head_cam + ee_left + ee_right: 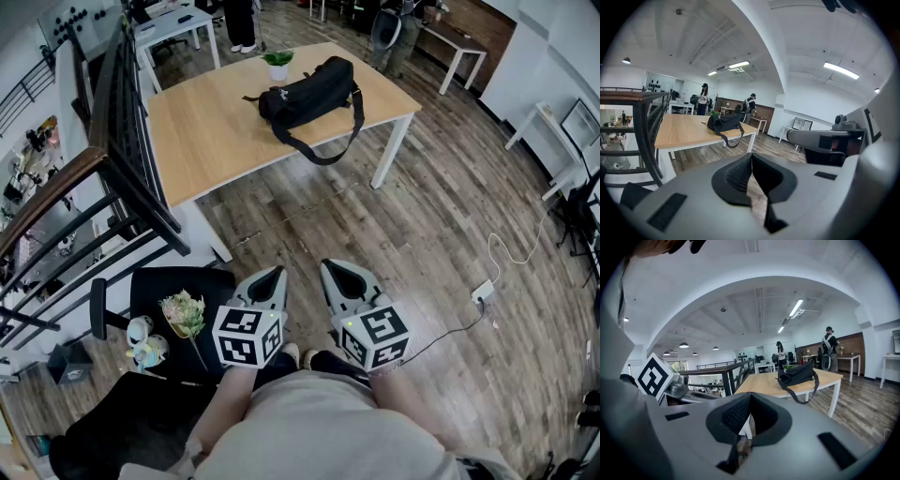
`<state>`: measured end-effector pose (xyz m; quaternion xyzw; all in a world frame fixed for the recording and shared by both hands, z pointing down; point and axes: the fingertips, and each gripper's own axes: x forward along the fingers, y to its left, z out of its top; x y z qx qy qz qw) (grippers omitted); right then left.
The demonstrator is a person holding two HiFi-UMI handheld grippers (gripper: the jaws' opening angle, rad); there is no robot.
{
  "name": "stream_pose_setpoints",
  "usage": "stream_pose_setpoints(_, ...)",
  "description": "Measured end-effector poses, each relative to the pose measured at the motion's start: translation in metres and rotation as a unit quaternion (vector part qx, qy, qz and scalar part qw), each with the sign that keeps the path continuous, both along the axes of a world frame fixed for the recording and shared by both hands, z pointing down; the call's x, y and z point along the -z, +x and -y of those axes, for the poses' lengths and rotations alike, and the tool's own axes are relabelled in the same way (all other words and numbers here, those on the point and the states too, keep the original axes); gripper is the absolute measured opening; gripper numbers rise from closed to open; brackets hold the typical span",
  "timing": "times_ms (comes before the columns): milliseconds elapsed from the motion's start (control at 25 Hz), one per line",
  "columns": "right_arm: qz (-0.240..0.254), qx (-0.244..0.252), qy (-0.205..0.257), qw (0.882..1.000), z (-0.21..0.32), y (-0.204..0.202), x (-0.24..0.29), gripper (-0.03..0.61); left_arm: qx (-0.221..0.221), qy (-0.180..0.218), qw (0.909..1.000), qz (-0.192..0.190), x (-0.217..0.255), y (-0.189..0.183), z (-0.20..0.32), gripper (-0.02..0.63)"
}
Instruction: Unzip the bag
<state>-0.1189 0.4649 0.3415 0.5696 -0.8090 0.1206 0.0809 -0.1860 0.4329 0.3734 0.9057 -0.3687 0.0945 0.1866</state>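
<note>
Head view, looking steeply down. The left gripper [273, 274] and the right gripper [331, 269] are held side by side low in front of the person, above the wooden floor [441, 216], each carrying its marker cube and pointing towards the table [211, 136]. In each gripper's own view the two dark pads are pressed together with nothing between them, so both grippers are clenched and empty. The black bag [309, 89] lies on the light wooden table, towards its far right end and well apart from both grippers; its shoulder strap [330, 155] loops over the near edge of the table and hangs below it. Whether its zip is open cannot be told from here. A small potted plant [278, 64] stands just behind the bag. A dark railing [127, 173] runs along the left side, and below it a black chair [173, 281] carries a bunch of flowers [185, 314]. Two people [241, 23] stand beyond the table.
</note>
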Motion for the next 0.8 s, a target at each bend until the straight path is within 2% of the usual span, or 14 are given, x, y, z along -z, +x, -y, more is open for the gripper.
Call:
stream_pose_setpoints(360,-0.007,0.011,-0.002,1.000,-0.004,-0.004,-0.007,0.003,-0.013,-0.007,0.9999,0.001,-0.010,0.009,-0.005,0.017)
stream_pose_setpoints(600,0.037,-0.017,0.020,0.999,0.000,0.007,-0.001,0.005,-0.034,0.015,0.9979,-0.054,0.006,0.017,-0.002,0.018)
stream_pose_setpoints(800,0.037,-0.036,0.016,0.999,0.007,0.011,-0.004,-0.005,-0.040,0.013,0.9983,-0.041,0.002,0.013,0.008,0.018)
